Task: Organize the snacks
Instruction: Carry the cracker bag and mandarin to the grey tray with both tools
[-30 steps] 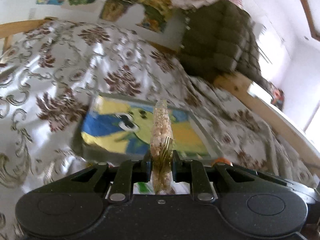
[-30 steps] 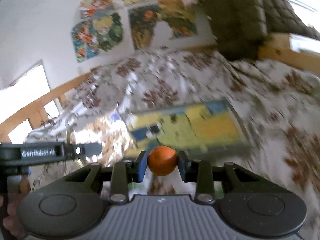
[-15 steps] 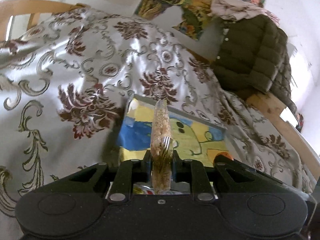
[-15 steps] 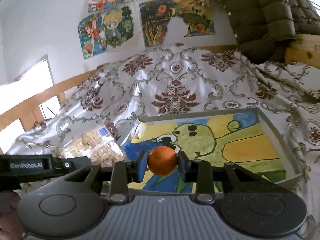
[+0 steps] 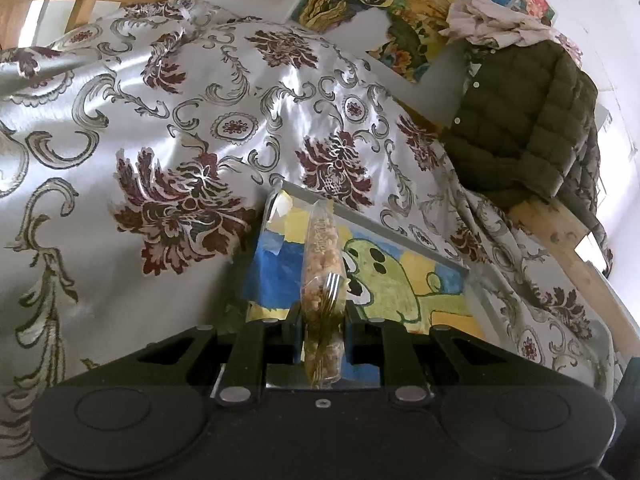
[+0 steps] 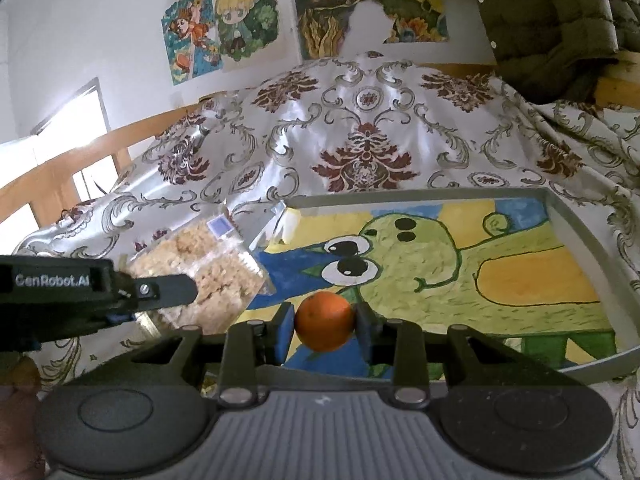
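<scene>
We see a bed [image 6: 360, 128] draped in a shiny white floral cloth [image 5: 168, 128] filling most of both frames. Directly on it, lower right of centre, lies a grey-rimmed tray [image 6: 576, 236] painted with a green cartoon creature.

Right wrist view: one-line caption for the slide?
Right gripper clamps an orange above the painted tray; the left gripper holds a clear snack bag alongside.

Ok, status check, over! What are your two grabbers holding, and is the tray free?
Left gripper shut on snack bag. Right gripper shut on orange. Both over painted tray; visible tray floor bare, nothing blocking.
</scene>
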`<state>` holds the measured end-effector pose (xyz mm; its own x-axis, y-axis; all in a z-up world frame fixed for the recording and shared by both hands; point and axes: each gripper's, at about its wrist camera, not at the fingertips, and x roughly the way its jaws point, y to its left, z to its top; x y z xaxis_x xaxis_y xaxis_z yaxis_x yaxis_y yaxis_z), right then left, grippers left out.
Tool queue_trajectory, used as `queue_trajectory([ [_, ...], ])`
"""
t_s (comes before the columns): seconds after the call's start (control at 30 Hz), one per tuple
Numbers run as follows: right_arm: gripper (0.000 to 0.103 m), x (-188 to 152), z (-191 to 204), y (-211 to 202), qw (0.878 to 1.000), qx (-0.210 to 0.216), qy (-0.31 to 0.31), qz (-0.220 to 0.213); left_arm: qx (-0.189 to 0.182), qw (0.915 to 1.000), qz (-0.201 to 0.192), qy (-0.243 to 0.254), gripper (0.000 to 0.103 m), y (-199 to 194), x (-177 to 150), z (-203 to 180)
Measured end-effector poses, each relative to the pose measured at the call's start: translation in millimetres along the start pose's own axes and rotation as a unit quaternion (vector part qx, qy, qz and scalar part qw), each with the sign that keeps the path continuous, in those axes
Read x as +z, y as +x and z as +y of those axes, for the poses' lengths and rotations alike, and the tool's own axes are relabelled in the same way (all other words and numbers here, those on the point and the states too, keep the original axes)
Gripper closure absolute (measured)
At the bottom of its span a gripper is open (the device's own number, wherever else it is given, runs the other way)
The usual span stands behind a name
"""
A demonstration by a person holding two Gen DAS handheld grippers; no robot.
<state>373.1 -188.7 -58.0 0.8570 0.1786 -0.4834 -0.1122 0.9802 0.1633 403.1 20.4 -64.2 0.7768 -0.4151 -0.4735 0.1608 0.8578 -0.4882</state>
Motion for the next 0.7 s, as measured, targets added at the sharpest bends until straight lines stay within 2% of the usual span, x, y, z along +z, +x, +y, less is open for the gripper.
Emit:
queue_trajectory([
  [0.43, 0.065, -9, -3, 15, 0.999, -0.007, 0.005, 0.031, 0.008, 0.9999, 0.001, -0.013, 0.081, 16, 1, 0],
  [0.53, 0.060, -9, -1, 13, 1.000, -0.007, 0.002, 0.028, 0.014, 0.9998, 0.005, -0.014, 0.079, 17, 1, 0],
  [0.63, 0.056, -8, 0, 12, 1.000, -0.007, 0.000, 0.027, 0.031, 0.9993, 0.014, -0.014, 0.065, 17, 1, -3],
  [0.7, 0.052, -6, 0, 8, 1.000, -0.010, -0.001, 0.024, 0.040, 0.9989, 0.017, -0.015, 0.051, 14, 1, -3],
])
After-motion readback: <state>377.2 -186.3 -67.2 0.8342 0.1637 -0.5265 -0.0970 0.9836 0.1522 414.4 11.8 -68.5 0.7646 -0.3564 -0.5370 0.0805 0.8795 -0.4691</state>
